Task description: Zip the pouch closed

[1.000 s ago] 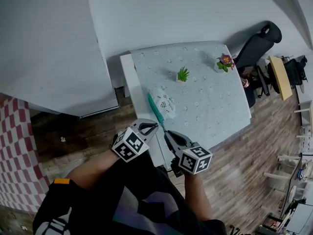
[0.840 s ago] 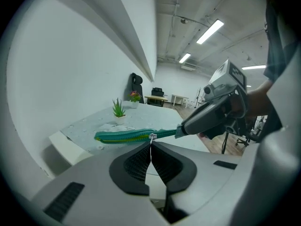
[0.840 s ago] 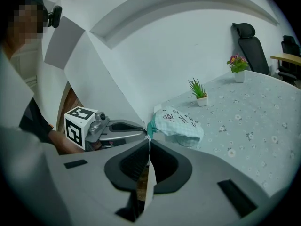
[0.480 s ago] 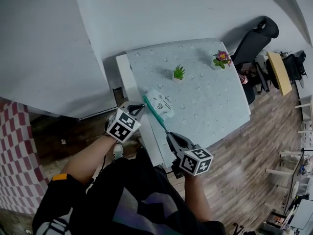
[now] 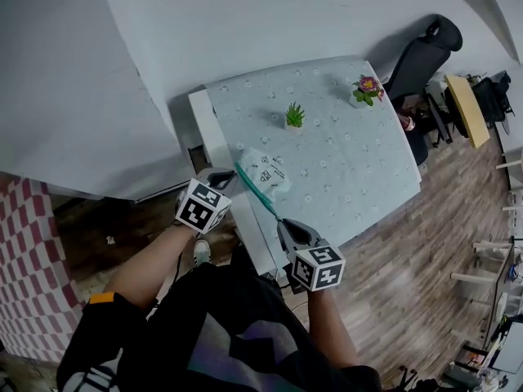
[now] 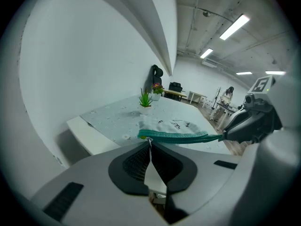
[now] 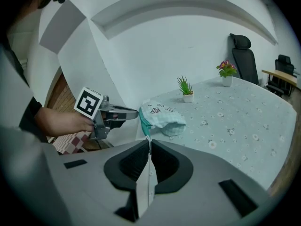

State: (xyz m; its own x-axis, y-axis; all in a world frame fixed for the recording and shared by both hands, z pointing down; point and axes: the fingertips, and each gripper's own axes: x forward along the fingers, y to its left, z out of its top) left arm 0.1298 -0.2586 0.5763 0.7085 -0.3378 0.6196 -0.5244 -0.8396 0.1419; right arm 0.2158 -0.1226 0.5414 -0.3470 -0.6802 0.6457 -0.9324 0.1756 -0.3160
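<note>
A pale printed pouch with a teal zip edge lies at the near left corner of the flowered table. The zip edge is stretched taut off the table between both grippers. My left gripper is shut on a small metal tab at the zip's far end. My right gripper pinches the near end of the teal edge; its jaws are opening slightly with the strip still between them. The pouch body rests on the cloth.
A small green plant and a pink-flowered pot stand further back on the table. A black office chair is behind the far right corner. A white wall runs along the left; wooden floor lies below the table's edge.
My left gripper has moved away from the right one along the teal zip edge, up towards the pouch's far end. The right gripper has barely shifted.
</note>
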